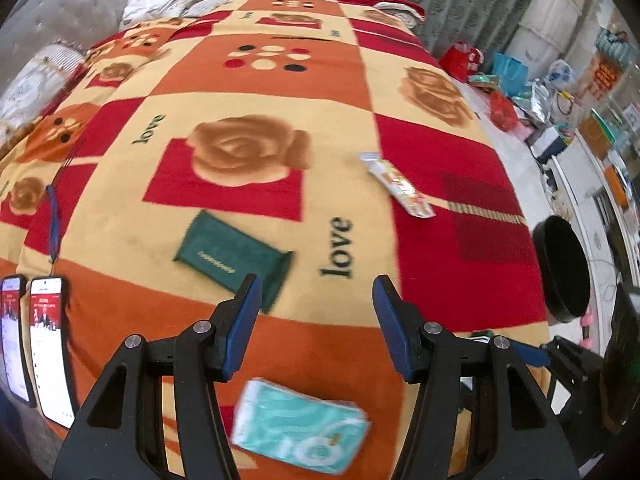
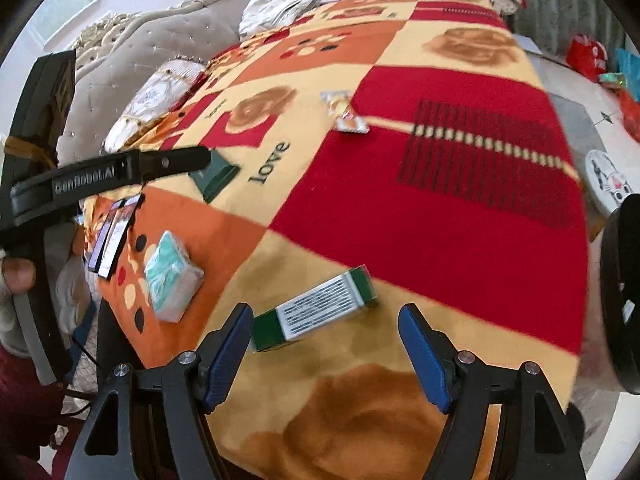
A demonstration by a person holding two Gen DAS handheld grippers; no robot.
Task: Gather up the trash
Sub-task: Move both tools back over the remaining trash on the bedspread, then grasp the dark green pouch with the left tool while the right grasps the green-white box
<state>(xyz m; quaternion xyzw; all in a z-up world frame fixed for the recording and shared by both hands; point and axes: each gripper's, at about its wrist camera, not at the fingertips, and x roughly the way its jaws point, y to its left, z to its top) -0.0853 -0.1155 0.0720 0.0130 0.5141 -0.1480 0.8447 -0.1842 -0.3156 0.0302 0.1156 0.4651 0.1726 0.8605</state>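
1. You have four pieces of litter on the blanket (image 1: 120, 224): one dark green packet (image 1: 232, 258), one mint-green tissue pack (image 1: 300, 426), one snack wrapper (image 1: 400, 186) and one green and white carton (image 2: 316, 312).
2. Your left gripper (image 1: 318, 328) hangs above the blanket with its blue pads spread apart and nothing between them. The dark green packet lies just beyond the left pad, and the mint-green tissue pack lies nearer the camera, low in the gap between the two fingers, on the orange patch at the bed's near edge.
3. Your right gripper (image 2: 326, 354) is likewise spread wide and grips nothing. The green and white carton lies flat on the blanket just past its fingertips, closer to the left pad than to the right.
4. The snack wrapper sits well apart from both grippers, out where the cream patch meets the red one.
5. You have two phones (image 1: 36, 340) lying side by side at the left edge of the blanket, both screens lit.
6. One round black bin (image 1: 560, 268) stands beside the bed on the right in the left wrist view. Its inside looks dark, and you cannot tell whether anything is in it.
7. Three patterned cushions show at the head of the bed, with a padded headboard (image 2: 120, 60) behind them.
8. Several bags and boxes, too blurred to count, crowd the floor on the far right.
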